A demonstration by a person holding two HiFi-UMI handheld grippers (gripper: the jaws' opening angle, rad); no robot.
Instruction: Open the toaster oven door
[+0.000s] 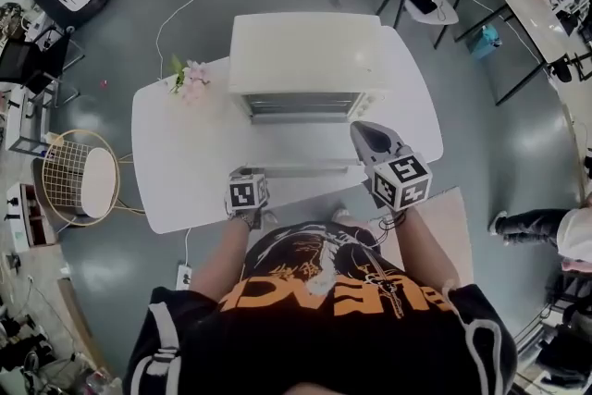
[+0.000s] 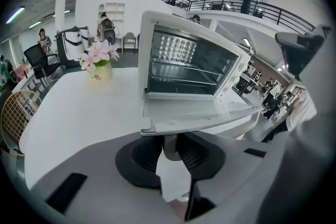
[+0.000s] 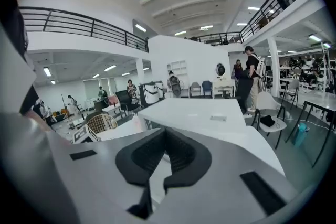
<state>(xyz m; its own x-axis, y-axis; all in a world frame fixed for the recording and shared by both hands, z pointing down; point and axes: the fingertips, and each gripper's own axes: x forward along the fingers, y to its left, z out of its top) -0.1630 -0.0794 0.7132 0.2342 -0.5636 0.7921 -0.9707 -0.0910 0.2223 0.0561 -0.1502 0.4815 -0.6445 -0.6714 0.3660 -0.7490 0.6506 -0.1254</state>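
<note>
Opening looks complete: the door (image 2: 194, 113) lies flat. Your left tool (image 2: 169, 136) grips its handle (image 2: 202, 124); right tool (image 3: 165, 134) closed, empty. Next, release.

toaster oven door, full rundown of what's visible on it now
The glossy white toaster oven door is fully open, folded down from its bottom hinge to lie roughly level above the white table, inner face up and bare, front edge toward the person. Under that edge hangs its white handle; the left gripper has its black ribbed fingers closed on one handle post. Nothing else touches it.
</note>
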